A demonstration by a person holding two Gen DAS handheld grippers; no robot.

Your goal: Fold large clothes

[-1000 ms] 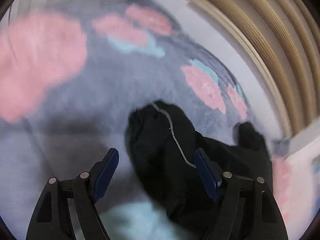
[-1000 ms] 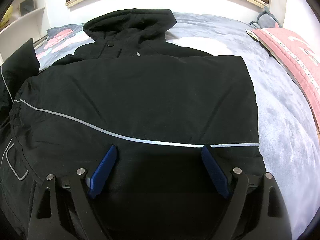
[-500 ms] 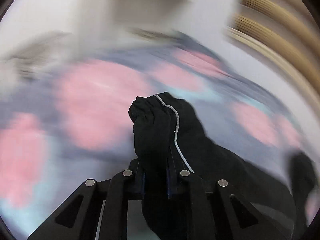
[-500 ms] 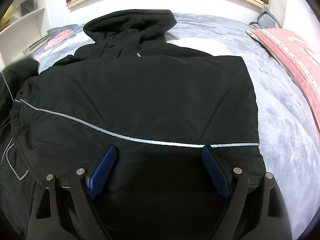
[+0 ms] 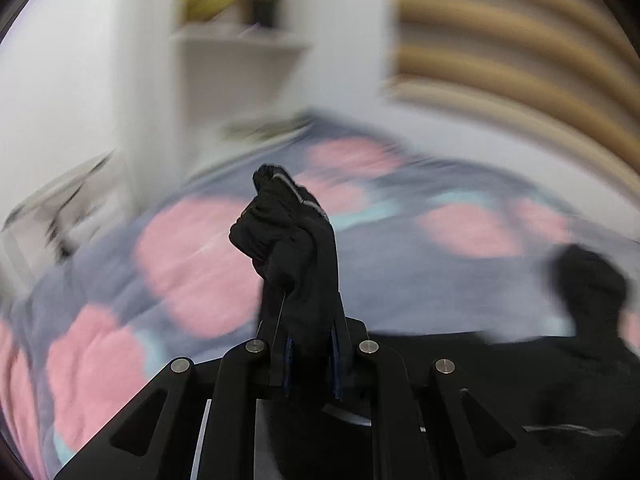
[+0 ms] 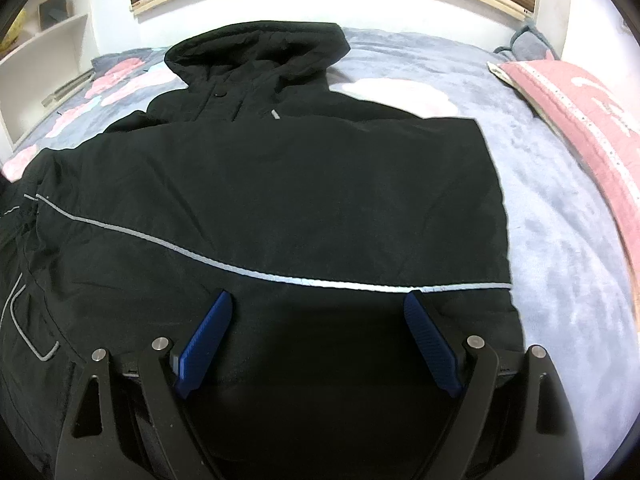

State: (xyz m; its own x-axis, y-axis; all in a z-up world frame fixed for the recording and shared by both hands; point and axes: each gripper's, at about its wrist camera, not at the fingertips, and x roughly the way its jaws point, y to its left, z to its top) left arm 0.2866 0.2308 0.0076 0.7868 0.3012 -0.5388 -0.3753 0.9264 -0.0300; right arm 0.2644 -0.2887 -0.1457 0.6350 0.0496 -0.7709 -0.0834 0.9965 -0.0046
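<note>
I see the bed [image 6: 560,208], covered by a grey blanket [image 5: 400,280] with pink and pale blue patches, filling most of both views. The jacket [image 6: 280,184] lies flat on it, black, hood [image 6: 256,48] at the far end, a grey reflective stripe [image 6: 280,278] running across the near part. A pink pillow [image 6: 580,108] lies on the bed's right side, apart from the jacket. White shelves [image 6: 44,64] stand at far left.

My right hand-held gripper [image 6: 318,344] hangs over the jacket's near part, fingers spread wide, with nothing between them. My left hand-held gripper [image 5: 311,354] is clamped tight on a bunched sleeve [image 5: 288,240], whose cuff end stands up beyond the fingertips above the blanket. The left view is motion-blurred, so I cannot make out background detail there.
</note>
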